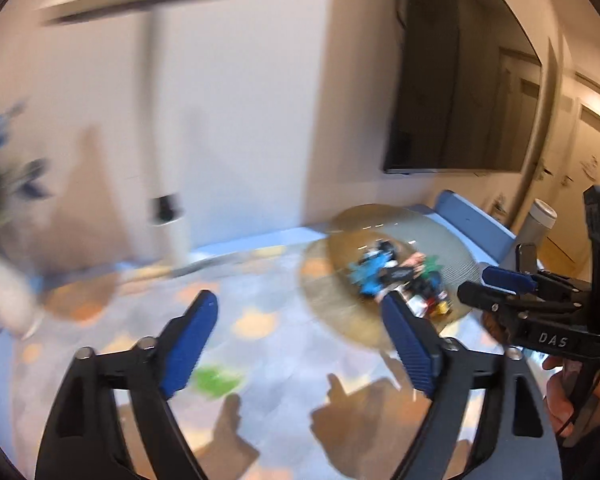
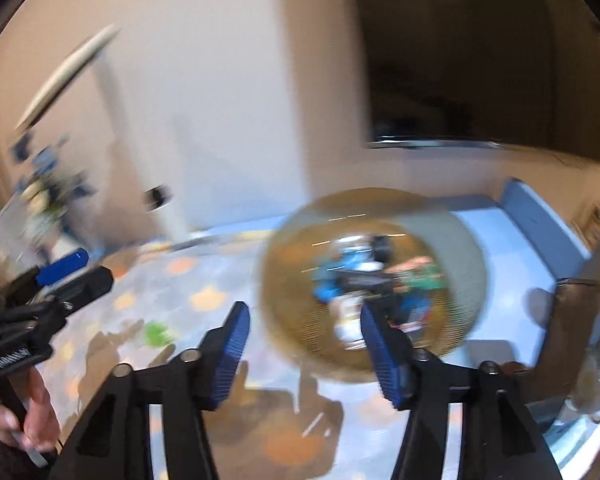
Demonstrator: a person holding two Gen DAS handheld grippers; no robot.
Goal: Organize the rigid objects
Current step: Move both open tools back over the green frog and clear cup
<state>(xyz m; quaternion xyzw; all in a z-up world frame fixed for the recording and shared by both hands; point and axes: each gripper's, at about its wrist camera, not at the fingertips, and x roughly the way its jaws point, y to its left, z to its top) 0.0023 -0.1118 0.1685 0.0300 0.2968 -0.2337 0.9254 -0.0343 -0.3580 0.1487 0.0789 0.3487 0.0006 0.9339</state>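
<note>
We note a basket (image 1: pixel 380 320) right of centre holding toys (image 1: pixel 396 280); left tool (image 1: pixel 300 320) and right tool (image 2: pixel 304 332) both released, empty, angled downward.

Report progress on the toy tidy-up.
Done: a pile of toys already sits in the round basket. In hand: nothing; the left gripper and right gripper are both open and empty. Left: a green piece lies loose on the table. Motion blur hides finer detail.
</note>
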